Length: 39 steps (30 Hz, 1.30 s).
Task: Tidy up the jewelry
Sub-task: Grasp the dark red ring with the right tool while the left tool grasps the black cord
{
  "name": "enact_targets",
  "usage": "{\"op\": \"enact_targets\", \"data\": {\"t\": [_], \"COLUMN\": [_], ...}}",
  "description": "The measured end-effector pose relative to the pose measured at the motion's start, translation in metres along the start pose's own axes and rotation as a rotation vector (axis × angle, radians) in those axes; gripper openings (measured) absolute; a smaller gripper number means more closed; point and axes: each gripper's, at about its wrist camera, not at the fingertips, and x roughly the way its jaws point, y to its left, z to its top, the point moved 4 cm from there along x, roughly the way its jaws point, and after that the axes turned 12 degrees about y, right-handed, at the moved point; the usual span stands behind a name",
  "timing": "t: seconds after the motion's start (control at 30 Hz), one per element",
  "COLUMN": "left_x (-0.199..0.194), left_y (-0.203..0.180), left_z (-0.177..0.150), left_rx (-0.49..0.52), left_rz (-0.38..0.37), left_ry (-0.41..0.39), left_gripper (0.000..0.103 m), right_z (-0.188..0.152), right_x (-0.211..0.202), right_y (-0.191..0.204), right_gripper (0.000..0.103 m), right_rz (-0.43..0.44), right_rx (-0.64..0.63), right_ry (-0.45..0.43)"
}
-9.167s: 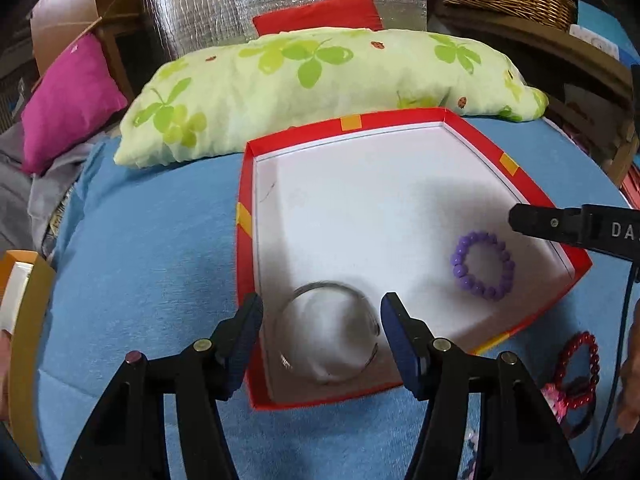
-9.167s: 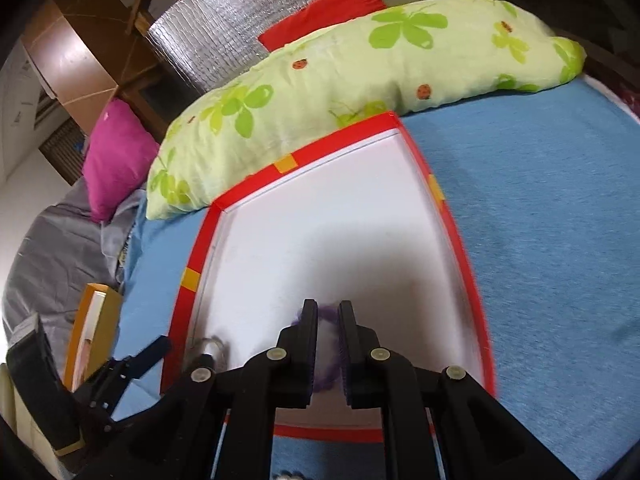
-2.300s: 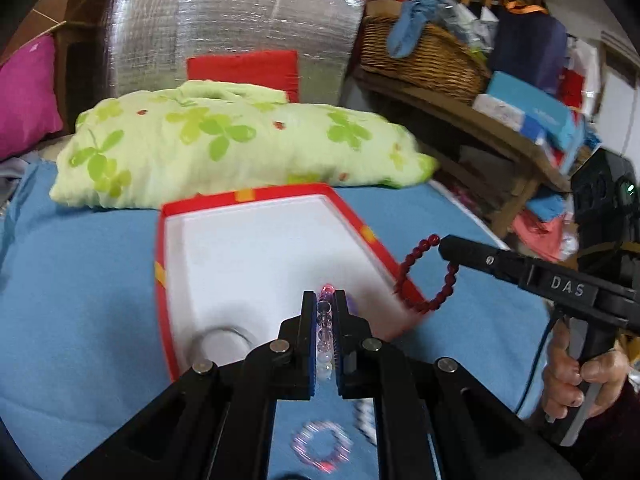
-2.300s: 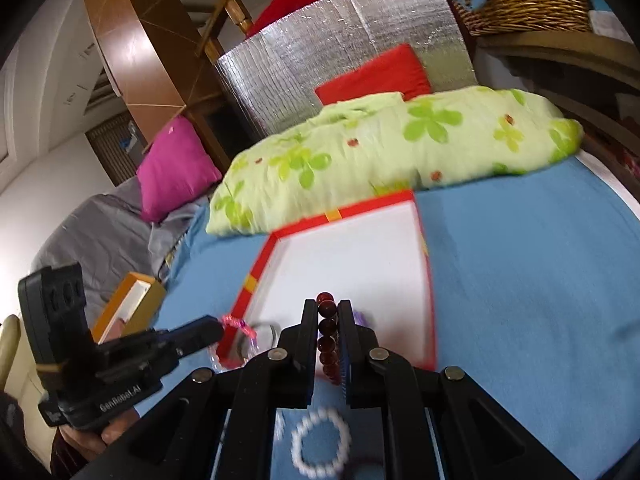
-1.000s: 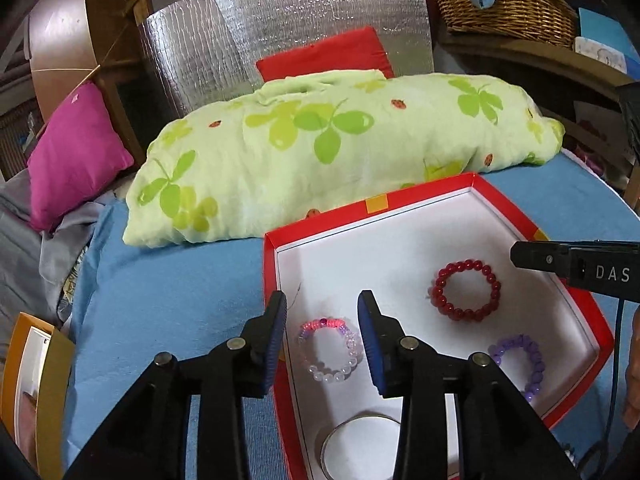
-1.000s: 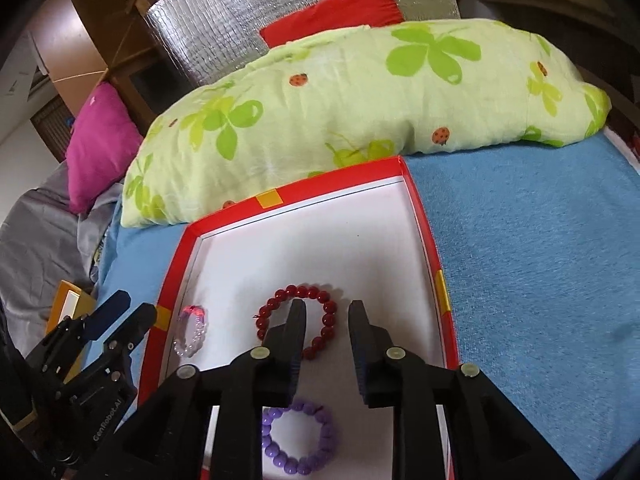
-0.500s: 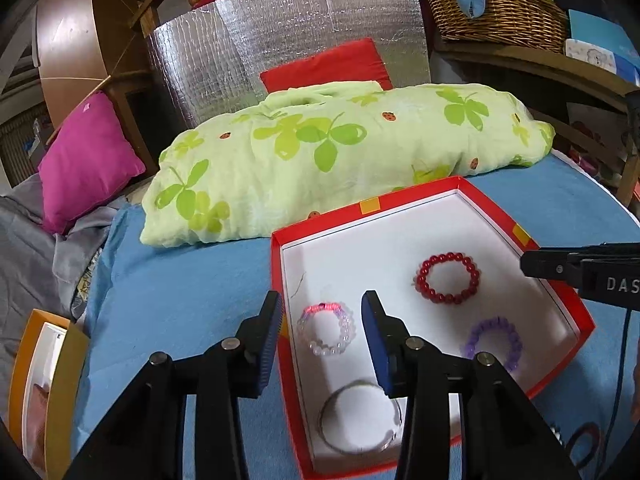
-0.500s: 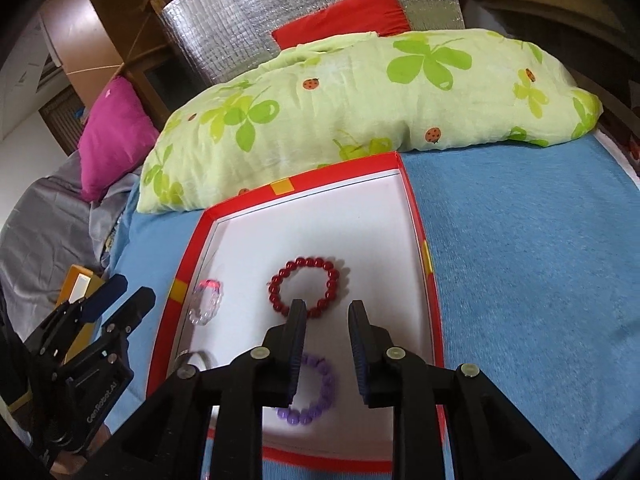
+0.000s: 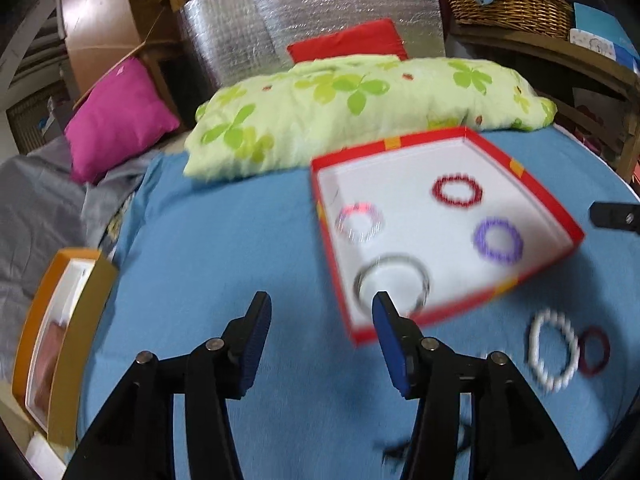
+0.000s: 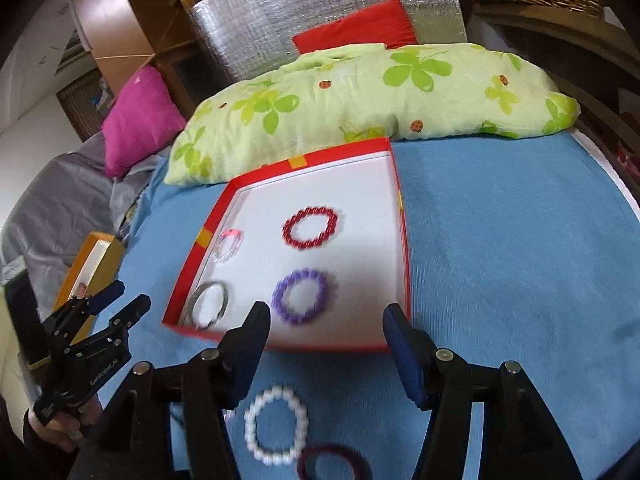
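Right wrist view shows the red box on the blue bedding, and every place below is given against that box. Inside it lie four pieces: a dark red bead bracelet toward the far side, a purple bead bracelet nearer the front wall, a clear pinkish bracelet by the left wall, and a silver bangle in the near left corner. Outside it, just in front of the front wall, a white bead bracelet and a maroon band wait on the bedding, touching or nearly so.

The right gripper hangs spread wide and empty above the white bracelet; the left gripper is likewise spread and empty, off the box's near left corner.

Risks, as I judge them: the soft bedding may give under a descending finger, so a pad slides over the beads instead of under them. The maroon band lies so close that a pinch could catch both pieces. A low carry could clip the box's front wall and shift it.
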Motion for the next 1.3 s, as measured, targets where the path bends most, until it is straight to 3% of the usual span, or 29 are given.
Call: {"op": "enact_targets", "data": {"t": [0.2, 0.33, 0.4, 0.5, 0.73, 0.87, 0.93, 1.0, 1.13, 1.3], "left_x": [-0.007, -0.009, -0.007, -0.004, 0.004, 0.009, 0.007, 0.005, 0.006, 0.018], "left_y": [0.013, 0.006, 0.001, 0.000, 0.012, 0.015, 0.014, 0.009, -0.004, -0.021], "left_z": [-0.047, -0.070, -0.076, -0.078, -0.080, -0.083, -0.083, -0.081, -0.076, -0.073], "left_rx": [-0.054, -0.026, -0.009, 0.016, 0.007, -0.012, -0.019, -0.017, -0.010, 0.004], "left_rz": [-0.037, -0.061, -0.071, -0.069, -0.072, -0.120, -0.159, -0.192, -0.267, -0.333], "left_ry": [0.062, 0.088, 0.098, 0.109, 0.123, 0.147, 0.141, 0.134, 0.142, 0.185], "left_gripper": [0.056, 0.058, 0.058, 0.058, 0.060, 0.060, 0.060, 0.061, 0.061, 0.061], "right_z": [-0.036, -0.057, -0.067, -0.074, -0.082, -0.094, -0.101, -0.105, -0.111, -0.109], "right_x": [-0.011, -0.014, -0.012, -0.003, 0.006, 0.014, 0.020, 0.023, 0.025, 0.019], "right_y": [0.000, 0.006, 0.008, 0.010, -0.005, -0.012, -0.014, -0.013, -0.006, -0.007], "right_gripper": [0.060, 0.059, 0.057, 0.045, 0.045, 0.045, 0.037, 0.035, 0.007, 0.006], "right_rz": [0.042, 0.035, 0.035, 0.015, -0.040, -0.082, -0.098, -0.125, -0.181, -0.210], "right_rx": [0.018, 0.000, -0.008, -0.034, -0.061, -0.089, -0.101, -0.124, -0.193, -0.205], "right_ry": [0.020, 0.037, 0.051, 0.087, 0.139, 0.192, 0.212, 0.207, 0.192, 0.166]}}
